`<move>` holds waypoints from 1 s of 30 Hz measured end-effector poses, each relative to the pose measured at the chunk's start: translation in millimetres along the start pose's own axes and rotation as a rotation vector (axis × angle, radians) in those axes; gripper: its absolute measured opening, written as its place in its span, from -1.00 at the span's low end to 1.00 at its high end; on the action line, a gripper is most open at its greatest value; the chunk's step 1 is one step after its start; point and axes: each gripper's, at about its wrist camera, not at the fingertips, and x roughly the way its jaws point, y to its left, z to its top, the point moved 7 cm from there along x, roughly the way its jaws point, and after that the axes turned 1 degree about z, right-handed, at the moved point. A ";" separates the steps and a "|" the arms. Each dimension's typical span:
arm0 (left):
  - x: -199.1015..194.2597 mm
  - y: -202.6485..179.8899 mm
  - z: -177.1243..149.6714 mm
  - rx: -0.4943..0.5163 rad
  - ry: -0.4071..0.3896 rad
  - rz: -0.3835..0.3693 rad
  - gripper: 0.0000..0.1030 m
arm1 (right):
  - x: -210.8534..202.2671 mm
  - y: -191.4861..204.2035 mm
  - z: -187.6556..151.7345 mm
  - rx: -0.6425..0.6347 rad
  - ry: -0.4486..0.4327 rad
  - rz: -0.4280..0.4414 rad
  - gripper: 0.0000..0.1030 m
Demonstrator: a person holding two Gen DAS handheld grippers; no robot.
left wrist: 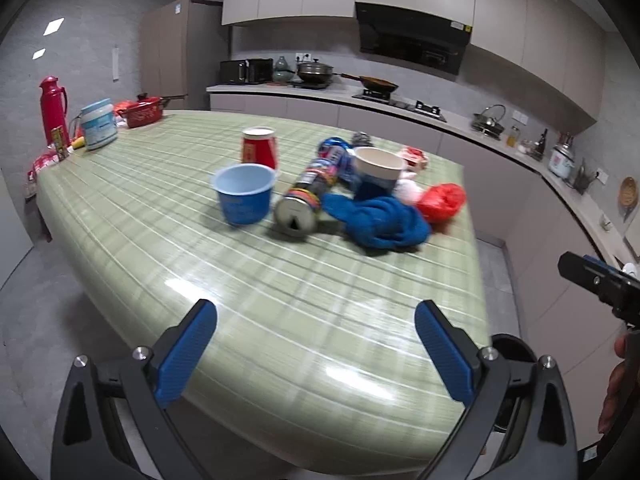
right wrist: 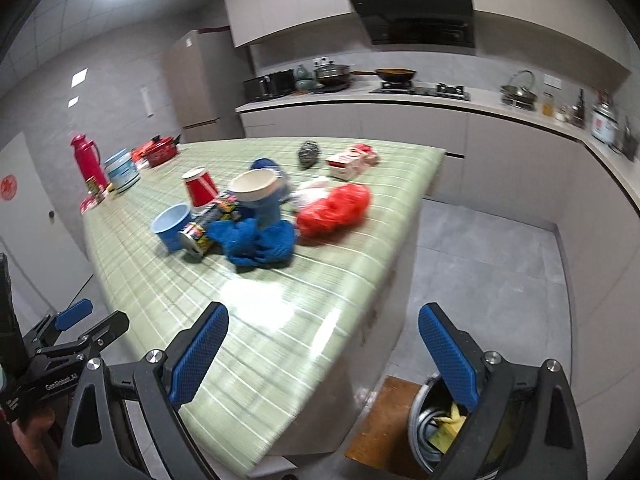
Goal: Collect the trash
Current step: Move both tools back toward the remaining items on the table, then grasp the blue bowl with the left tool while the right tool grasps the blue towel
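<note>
Hovered short of the bench [left wrist: 280, 320], both fingers spread, empty; can [left wrist: 306, 196] lay ahead, lengthwise toward left gripper [left wrist: 316, 354].

Left gripper [left wrist: 316, 350] is held level, jaws spread wide and empty; right gripper [right wrist: 324, 354] likewise gapes empty, seen at three o'clock of the left wrist view, a hand [left wrist: 614, 392] gripping it

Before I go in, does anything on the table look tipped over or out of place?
Yes. The can lies on its side between the blue cup and the crumpled blue cloth. The red cup stands upside down. A red bag lies bunched beside the cloth. Nothing looks spilled.
</note>
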 end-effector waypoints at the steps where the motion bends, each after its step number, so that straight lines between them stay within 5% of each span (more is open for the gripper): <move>1: 3.0 7.0 2.2 -0.001 -0.005 0.008 0.94 | 3.9 5.7 1.8 -0.008 0.001 0.001 0.89; 12: 51.7 57.8 18.7 -0.040 0.037 0.007 0.92 | 61.4 55.5 23.9 -0.052 0.033 0.018 0.74; 30: 137.2 82.5 56.6 -0.028 0.101 -0.047 0.64 | 165.7 81.6 46.4 -0.054 0.115 0.009 0.48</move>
